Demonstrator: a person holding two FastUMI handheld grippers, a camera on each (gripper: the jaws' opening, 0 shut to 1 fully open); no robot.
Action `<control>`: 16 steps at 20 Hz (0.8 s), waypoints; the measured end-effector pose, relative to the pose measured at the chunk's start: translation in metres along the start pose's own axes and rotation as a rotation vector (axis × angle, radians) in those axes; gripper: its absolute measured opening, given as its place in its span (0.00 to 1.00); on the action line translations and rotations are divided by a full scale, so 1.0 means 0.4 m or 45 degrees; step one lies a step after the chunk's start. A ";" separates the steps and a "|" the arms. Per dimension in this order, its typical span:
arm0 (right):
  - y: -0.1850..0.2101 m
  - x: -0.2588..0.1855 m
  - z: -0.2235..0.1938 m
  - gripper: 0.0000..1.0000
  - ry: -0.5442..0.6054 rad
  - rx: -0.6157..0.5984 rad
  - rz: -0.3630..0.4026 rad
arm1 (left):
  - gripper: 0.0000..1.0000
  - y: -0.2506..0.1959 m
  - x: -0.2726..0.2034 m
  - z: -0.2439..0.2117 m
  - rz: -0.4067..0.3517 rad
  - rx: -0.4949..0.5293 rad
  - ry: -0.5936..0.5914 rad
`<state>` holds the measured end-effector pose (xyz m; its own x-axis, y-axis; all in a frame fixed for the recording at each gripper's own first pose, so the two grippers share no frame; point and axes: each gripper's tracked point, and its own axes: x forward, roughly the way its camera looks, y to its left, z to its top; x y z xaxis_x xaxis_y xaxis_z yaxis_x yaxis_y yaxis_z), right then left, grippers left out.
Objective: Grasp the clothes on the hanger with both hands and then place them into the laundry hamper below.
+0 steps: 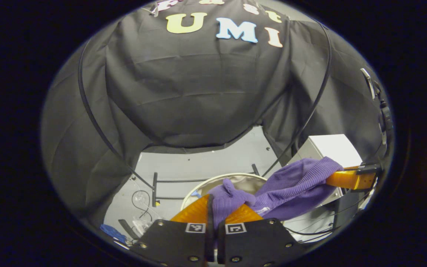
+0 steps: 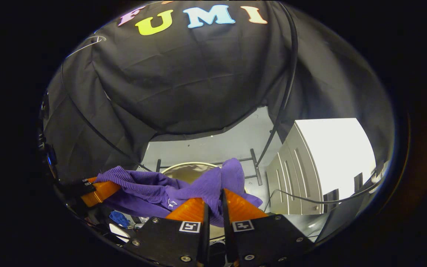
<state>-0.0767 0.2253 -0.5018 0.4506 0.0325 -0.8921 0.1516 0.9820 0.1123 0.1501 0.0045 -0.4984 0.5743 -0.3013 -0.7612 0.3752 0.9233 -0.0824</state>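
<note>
Item: purple knit garment [image 1: 291,189], off the hanger, stretched between both tools above the laundry hamper [image 1: 232,177].

Location, left gripper view: garment spans from lower centre to right of frame; hamper's pale round rim shows just behind and below it, lower centre. Right gripper view: garment [image 2: 184,189] runs from lower left to lower centre, hamper rim [image 2: 184,165] peeking above the cloth.

Left tool [image 1: 215,213]: pressed nearly together, pinching a bunched corner of the garment; cloth bulges up out of the narrow gap. Also seen at lower left of the right gripper view [image 2: 98,193], clamped on the far end of the cloth.

Right tool [image 2: 213,207]: narrow gap, pinching a fold of the garment that rises between the fingers. Seen again at right of the left gripper view [image 1: 350,178], gripping the other end.

Step in hand, as judged: lowering into the hamper. Handling advice: keep both pinches firm, bring the tools closer so the slack sags over the opening, descend level and centred on the rim, release only once most of the cloth lies inside. Risk: a trailing edge draping over the rim.

Surroundings: grey floor [image 1: 198,163]; white cabinet [image 2: 324,159] at right.
</note>
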 end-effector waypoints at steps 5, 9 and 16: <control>-0.001 -0.067 0.052 0.72 -0.079 0.038 0.014 | 0.40 -0.014 -0.064 0.047 0.002 0.014 -0.072; -0.043 -0.162 0.141 0.95 -0.195 0.077 -0.030 | 0.92 0.001 -0.155 0.130 0.064 0.066 -0.159; -0.203 -0.420 0.331 0.96 -0.506 0.130 -0.142 | 0.90 -0.015 -0.415 0.346 0.085 0.116 -0.414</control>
<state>-0.0484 0.1154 -0.3033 0.7278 -0.1670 -0.6651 0.2959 0.9514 0.0849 0.1530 0.0159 -0.2825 0.7962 -0.3147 -0.5168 0.3841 0.9228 0.0299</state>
